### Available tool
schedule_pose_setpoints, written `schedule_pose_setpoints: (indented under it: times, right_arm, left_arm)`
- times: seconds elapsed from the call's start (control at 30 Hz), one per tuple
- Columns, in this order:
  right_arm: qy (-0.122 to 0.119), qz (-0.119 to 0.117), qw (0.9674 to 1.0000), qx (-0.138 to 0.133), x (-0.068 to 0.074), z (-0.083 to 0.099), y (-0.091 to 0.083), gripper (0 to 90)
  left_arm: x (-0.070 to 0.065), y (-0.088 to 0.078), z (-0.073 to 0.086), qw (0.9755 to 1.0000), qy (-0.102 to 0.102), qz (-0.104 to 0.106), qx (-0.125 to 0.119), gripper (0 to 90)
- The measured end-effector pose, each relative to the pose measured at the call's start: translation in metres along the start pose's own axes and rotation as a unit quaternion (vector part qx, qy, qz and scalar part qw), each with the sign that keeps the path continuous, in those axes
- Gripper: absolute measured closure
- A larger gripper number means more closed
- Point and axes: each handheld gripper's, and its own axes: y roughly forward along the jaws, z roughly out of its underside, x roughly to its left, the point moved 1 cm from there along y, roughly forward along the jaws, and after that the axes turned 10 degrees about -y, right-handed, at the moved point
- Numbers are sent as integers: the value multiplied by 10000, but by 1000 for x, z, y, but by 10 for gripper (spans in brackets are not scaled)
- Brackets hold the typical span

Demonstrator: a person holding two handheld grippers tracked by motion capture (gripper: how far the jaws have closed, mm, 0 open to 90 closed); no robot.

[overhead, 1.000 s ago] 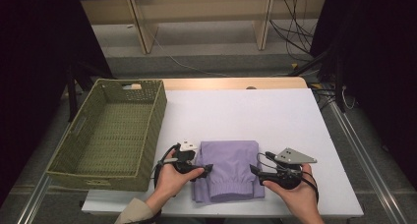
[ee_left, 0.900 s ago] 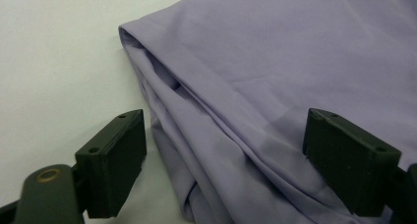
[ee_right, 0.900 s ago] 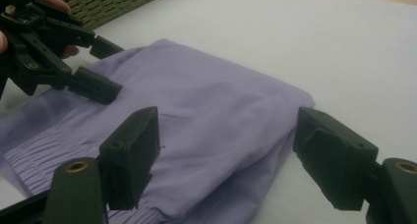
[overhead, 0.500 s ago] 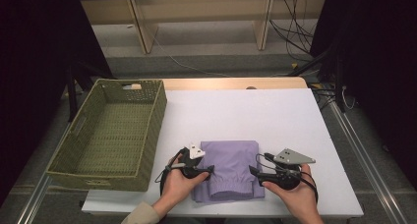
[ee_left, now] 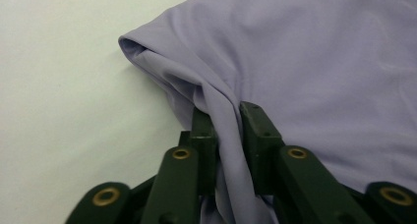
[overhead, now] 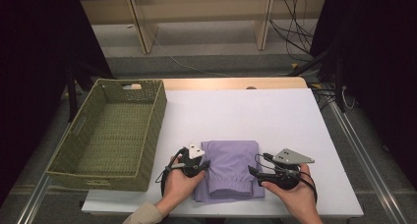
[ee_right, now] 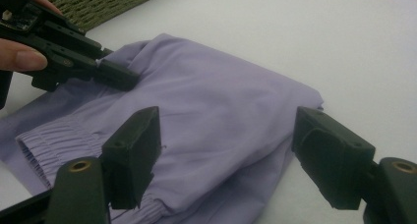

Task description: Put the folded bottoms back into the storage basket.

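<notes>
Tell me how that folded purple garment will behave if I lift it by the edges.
Likely floppy: the purple garment already bunches into soft folds where the left tool, which has just been closing, pinches its edge. Probably light, since it lies thin and flat. The fold may sag open, as the right tool stands open over it, not gripping.

The folded garment (overhead: pixel 229 169) is soft lilac cloth, smooth and matt, with a gathered, ribbed elastic hem along its near edge. It lies on a surface (overhead: pixel 255 116) with a plain white matt top, and left of the garment the basket (overhead: pixel 110 135) is coarse, olive-green woven wicker. Both the left tool (ee_left: pixel 227 135) and the right tool (ee_right: pixel 226 155) have dull black plastic jaws set with brassy metal rivets.
</notes>
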Motion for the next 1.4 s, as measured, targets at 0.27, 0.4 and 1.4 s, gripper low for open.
schedule_pose_setpoints:
  times: [0.27,0.4,1.4]
  right_arm:
    - [-8,-2,10000,18,-1,1,0,280]
    - [16,45,10000,-24,-2,1,0,281]
    - [73,60,9999,-54,-4,3,0,284]
  left_arm:
    - [0,0,1,9999,36,122,-75,846]
    - [5,0,1,9996,-46,284,-73,853]
    - [2,-36,-31,9930,218,812,-827,860]
